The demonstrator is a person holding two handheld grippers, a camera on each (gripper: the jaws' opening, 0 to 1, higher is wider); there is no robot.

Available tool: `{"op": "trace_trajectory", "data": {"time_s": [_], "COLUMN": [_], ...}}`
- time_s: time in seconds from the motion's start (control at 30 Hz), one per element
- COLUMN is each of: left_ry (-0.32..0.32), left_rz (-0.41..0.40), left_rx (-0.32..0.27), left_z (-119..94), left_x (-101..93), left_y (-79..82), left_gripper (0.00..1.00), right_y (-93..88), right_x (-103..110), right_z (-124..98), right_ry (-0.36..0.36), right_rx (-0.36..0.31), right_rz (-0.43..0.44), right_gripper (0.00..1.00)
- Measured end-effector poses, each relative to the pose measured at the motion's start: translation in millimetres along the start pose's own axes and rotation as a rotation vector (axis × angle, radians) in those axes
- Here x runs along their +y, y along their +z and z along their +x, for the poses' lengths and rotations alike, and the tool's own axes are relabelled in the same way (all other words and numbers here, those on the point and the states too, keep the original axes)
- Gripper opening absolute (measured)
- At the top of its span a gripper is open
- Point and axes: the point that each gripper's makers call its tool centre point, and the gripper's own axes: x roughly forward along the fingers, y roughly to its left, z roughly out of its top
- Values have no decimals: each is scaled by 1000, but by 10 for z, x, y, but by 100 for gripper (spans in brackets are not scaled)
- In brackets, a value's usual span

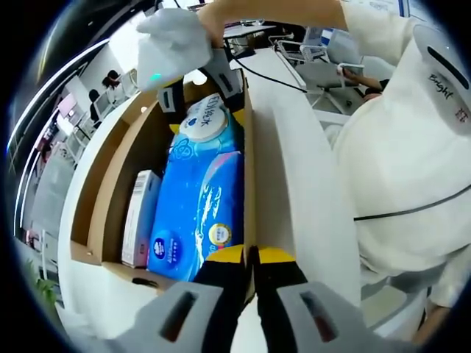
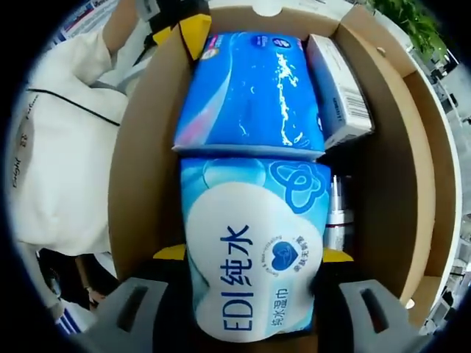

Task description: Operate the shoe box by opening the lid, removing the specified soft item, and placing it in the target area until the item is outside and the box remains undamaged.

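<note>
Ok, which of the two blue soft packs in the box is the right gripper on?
The lighter wet-wipe pack with the white "EDI" label sits between the right gripper jaws. The darker blue pack lies beyond it, beside the small white carton.

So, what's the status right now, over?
Left hand-held gripper shut on the box wall. Right hand-held gripper shut on the white-label wipes pack, not yet out. Blue pack butts against it; small carton nearby.

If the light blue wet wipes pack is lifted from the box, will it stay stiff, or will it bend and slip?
The wipes pack is glossy film, so probably slippery. It looks plump and soft, so it would likely sag beyond the right gripper.
</note>
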Motion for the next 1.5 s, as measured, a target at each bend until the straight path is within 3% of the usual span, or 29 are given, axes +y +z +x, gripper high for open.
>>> {"op": "trace_trajectory", "data": {"time_s": [0.2,0.53,1.13,1.43,1.5], "left_ry": [2,6,-7,-3,-2], "left_rz": [1,5,-1,-10,-10], "left_rx": [1,-5,-8,-6,-6], "left_z": [5,7,8,16,16], "left_x": [-10,-18,74,101,102], "left_y": [1,6,-26,-36,-36], "left_gripper": [3,3,3,3,3], "right_y": [-2,-51,-53,-36,-36], "right_x": [5,60,15,30,53], "right_z": [23,78,84,62,49], "right_ry": [-3,-7,-1,-6,20], "right_rx": [25,126,130,124,127], "right_rz": [0,0,-7,24,57], "right_gripper": [67,68,68,63,62]}}
